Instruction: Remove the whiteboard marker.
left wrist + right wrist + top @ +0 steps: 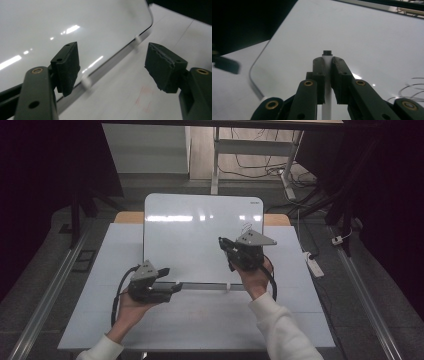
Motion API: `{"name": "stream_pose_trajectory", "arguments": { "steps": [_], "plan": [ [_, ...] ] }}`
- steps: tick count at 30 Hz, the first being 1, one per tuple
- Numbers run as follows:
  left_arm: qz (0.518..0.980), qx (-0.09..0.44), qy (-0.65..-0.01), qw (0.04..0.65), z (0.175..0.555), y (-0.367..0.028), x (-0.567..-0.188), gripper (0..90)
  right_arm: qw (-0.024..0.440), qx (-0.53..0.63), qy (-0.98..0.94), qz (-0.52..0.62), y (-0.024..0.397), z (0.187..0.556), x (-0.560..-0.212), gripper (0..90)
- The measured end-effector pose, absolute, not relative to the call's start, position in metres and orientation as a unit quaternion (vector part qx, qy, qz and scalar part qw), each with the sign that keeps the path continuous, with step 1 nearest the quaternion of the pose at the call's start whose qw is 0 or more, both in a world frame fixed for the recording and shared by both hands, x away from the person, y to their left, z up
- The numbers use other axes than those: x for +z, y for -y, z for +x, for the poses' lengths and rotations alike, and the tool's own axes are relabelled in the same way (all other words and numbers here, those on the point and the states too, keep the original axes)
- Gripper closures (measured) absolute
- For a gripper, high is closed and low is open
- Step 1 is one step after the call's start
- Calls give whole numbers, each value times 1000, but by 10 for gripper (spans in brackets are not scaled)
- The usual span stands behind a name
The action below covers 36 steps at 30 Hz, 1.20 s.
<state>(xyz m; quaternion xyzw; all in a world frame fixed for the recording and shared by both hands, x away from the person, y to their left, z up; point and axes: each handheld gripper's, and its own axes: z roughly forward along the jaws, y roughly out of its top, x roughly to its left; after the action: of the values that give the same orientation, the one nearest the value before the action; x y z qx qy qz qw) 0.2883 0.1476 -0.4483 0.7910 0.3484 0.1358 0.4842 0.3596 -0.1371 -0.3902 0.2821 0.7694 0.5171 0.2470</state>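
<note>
My right tongs clamp a white marker over the whiteboard (scribbles nearby); my left tongs gape, nothing between them, at its edge.

Dim room, dark at both sides of the high view; overhead light strikes the whiteboard in a band of glare near its top edge. In the left gripper view, streaked reflections cross the board and its lower edge and the tabletop smear with motion blur. The right gripper view is grey, soft and low in contrast.
</note>
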Motion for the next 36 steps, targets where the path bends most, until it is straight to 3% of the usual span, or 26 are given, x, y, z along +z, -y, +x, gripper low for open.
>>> {"name": "stream_pose_trajectory", "arguments": {
  "steps": [11, 19, 30, 33, 36],
  "plan": [
    [787, 95, -324, 516, 309, -103, -442, 360, 206, 544, -768, 267, 130, 337, -411, 809],
    [789, 74, -305, 528, 317, -82, -443, 504, 202, 552, -772, 243, 117, 323, -415, 809],
    [789, 71, -308, 526, 320, -82, -445, 782, 218, 550, -772, 232, 112, 312, -414, 806],
    [789, 69, -308, 527, 321, -86, -446, 814, 212, 553, -773, 228, 114, 311, -413, 796],
    [796, 67, -300, 521, 321, -86, -447, 815, 207, 557, -774, 220, 117, 312, -411, 725]
  ]
}}
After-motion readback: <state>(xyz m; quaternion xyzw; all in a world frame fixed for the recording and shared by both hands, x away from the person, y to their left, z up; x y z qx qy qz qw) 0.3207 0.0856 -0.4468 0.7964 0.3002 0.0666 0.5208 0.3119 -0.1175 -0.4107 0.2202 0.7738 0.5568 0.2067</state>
